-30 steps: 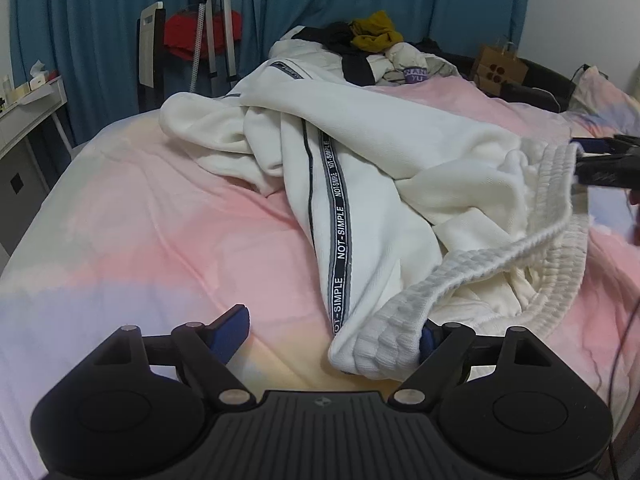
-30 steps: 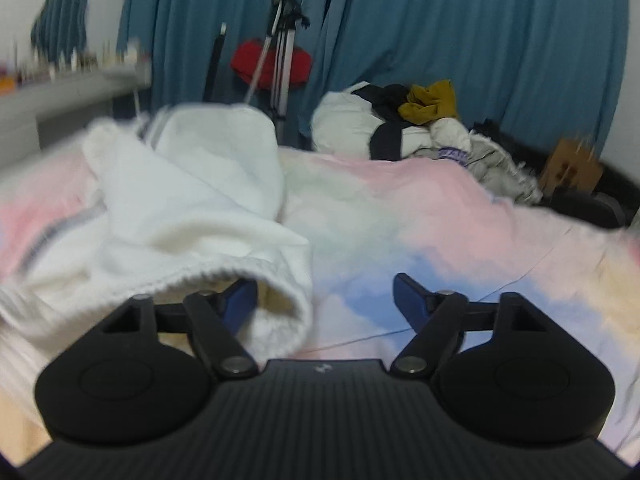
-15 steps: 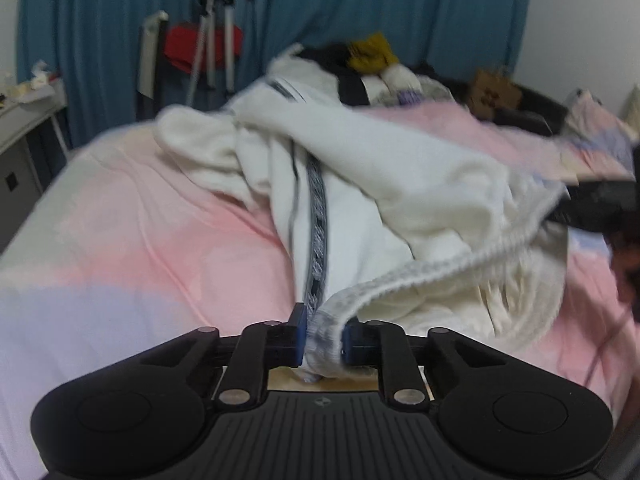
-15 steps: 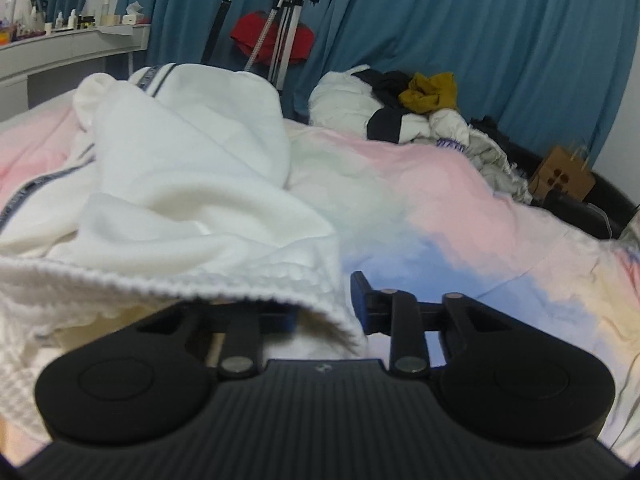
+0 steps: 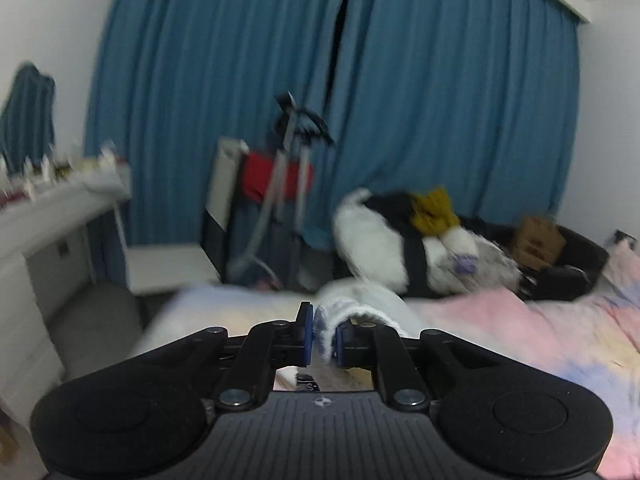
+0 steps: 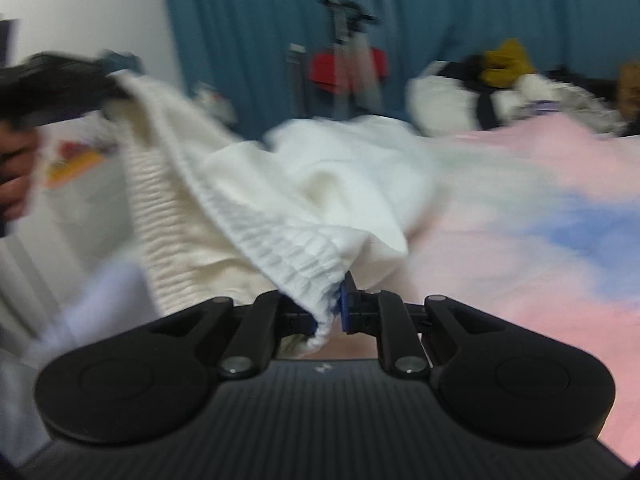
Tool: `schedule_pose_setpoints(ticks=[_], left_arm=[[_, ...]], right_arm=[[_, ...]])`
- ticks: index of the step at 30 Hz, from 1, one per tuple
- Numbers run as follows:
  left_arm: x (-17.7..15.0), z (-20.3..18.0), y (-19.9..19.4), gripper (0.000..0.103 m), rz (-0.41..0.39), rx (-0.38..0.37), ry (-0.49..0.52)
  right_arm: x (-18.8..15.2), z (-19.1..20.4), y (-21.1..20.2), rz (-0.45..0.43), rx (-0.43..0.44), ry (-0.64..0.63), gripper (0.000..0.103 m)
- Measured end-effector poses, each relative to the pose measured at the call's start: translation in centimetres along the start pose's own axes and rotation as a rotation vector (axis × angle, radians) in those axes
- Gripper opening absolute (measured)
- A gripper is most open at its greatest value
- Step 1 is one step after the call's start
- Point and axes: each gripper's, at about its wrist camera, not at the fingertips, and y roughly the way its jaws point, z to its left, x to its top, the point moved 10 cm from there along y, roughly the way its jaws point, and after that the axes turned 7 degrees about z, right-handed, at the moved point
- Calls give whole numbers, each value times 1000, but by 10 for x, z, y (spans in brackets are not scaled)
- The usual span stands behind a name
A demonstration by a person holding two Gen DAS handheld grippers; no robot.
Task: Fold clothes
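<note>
Both grippers are clamping down: left gripper point(image 5: 321, 338) and right gripper point(image 6: 329, 312) pinch the white trousers' point(image 6: 320, 184) waistband above the bed point(image 6: 520, 208).

The ribbed waistband of the white knitted garment point(image 6: 256, 236) stretches between the left gripper point(image 6: 60, 88), raised at the left, and the right gripper point(image 6: 328, 316) in front. The garment's bulk lies on the pastel tie-dye bed point(image 6: 540, 208). Behind it a heap of mixed clothes point(image 5: 420, 236) sits at the bed's far end, a tripod point(image 5: 288, 184) to its left before the blue curtains point(image 5: 240, 80). A white desk point(image 5: 52, 220) stands at the far left.
</note>
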Motion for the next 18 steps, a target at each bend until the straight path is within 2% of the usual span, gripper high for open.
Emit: schedule_pose_setpoints(ticks=[4, 8, 10, 13, 15, 18], left_arm=[[38, 64, -2, 10, -37, 129, 3], [35, 146, 24, 10, -9, 271, -45], [12, 185, 47, 10, 37, 314, -88], [-44, 238, 84, 10, 141, 354, -174], [-83, 262, 107, 11, 207, 369, -236], [-126, 282, 125, 13, 270, 362, -289]], right_arm=[[23, 85, 25, -7, 224, 18, 15], [33, 155, 76, 34, 354, -33, 16], [26, 180, 109, 65, 372, -92, 16], [-1, 189, 162, 172, 361, -123, 16], [-20, 185, 189, 228, 356, -121, 16], [-30, 175, 205, 245, 399, -77, 16]])
